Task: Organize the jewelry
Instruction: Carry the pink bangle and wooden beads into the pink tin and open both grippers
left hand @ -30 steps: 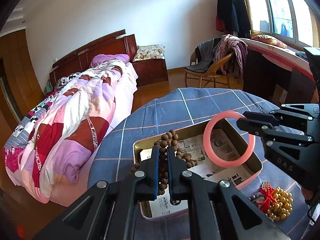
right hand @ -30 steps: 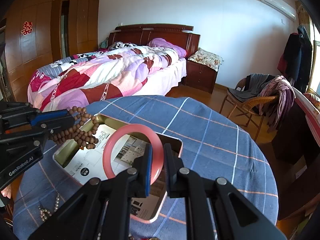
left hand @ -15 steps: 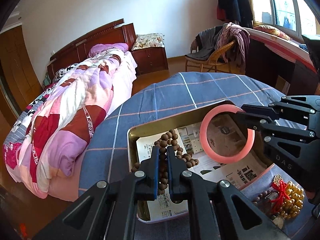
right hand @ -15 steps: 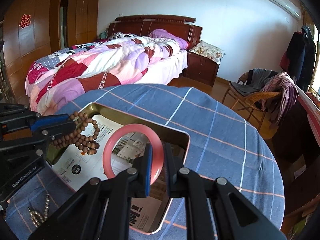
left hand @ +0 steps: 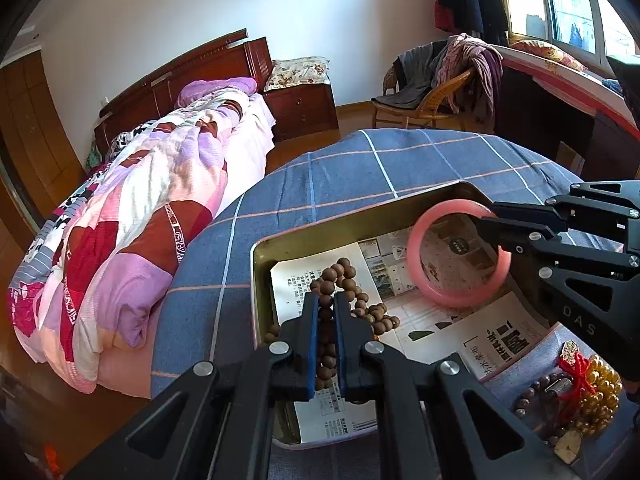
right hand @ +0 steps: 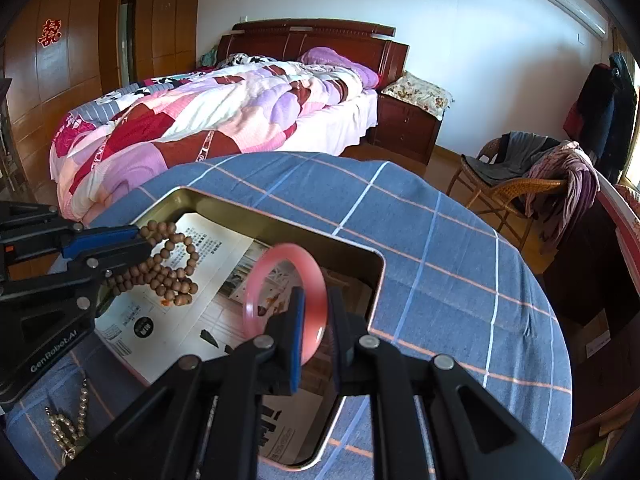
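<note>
A metal tin [left hand: 256,280] lined with printed paper sits on the blue checked table [left hand: 360,160]. My left gripper [left hand: 326,300] is shut on a brown wooden bead bracelet [left hand: 340,276], whose loops rest on the paper in the tin's left part; it also shows in the right wrist view [right hand: 168,268]. My right gripper [right hand: 316,300] is shut on a pink bangle [right hand: 280,280], held on edge low over the tin's right part; the bangle shows in the left wrist view [left hand: 452,300] too. The tin's rim [right hand: 280,232] is in the right wrist view.
Outside the tin lie yellow beads with a red tassel [left hand: 596,384], dark purple beads [left hand: 532,392] and a pale bead chain [right hand: 68,420]. A bed [right hand: 200,120] stands beyond the table, a wicker chair with clothes [right hand: 528,176] to the right.
Both grippers have come down into the tin with their jewelry. The wooden beads now rest on the paper and the pink bangle has tilted on edge near the bottom.
</note>
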Tool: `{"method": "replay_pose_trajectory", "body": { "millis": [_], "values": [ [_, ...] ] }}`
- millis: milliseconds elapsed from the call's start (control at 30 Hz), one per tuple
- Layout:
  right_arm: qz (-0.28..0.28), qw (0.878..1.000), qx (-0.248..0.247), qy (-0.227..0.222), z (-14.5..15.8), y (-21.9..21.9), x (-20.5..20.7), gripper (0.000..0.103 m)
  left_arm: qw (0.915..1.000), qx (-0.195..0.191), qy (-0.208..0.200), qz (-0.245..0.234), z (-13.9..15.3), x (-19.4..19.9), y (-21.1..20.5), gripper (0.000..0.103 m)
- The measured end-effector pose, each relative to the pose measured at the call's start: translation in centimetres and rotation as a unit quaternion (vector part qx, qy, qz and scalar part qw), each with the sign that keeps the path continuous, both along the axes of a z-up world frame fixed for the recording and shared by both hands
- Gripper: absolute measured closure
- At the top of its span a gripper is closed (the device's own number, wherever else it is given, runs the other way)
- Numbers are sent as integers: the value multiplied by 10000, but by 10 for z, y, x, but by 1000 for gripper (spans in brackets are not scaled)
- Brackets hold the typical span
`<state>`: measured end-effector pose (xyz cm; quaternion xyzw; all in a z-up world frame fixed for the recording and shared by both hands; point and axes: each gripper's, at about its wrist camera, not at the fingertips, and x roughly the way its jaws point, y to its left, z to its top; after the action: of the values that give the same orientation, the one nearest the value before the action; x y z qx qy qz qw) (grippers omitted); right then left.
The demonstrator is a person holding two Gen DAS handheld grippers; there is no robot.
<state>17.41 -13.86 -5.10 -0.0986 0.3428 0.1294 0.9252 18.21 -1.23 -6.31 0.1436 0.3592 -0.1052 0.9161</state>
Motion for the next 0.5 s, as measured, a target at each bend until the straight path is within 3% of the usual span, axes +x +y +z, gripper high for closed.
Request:
{"method": "replay_pose_trajectory", "body": {
  "millis": [133,200,267,300,500],
  "values": [
    [6,9999,102,11,0,-1,-2,87,10000,25,-24,-18,0,-1,-1,95],
    [-13,9999,114,10,0,-2,-2,83,10000,85,-43,30,0,-2,-2,84],
    [-39,9999,126,7,0,-2,-3,77,9998,125,-134,94,1,-4,-2,44],
    [-39,9999,137,14,0,-2,-3,76,9994,148,-268,162,4,-7,-2,38],
    [-65,9999,141,-30,0,-4,-8,72,9990,144,-349,230,8,-9,4,35]
  ]
}}
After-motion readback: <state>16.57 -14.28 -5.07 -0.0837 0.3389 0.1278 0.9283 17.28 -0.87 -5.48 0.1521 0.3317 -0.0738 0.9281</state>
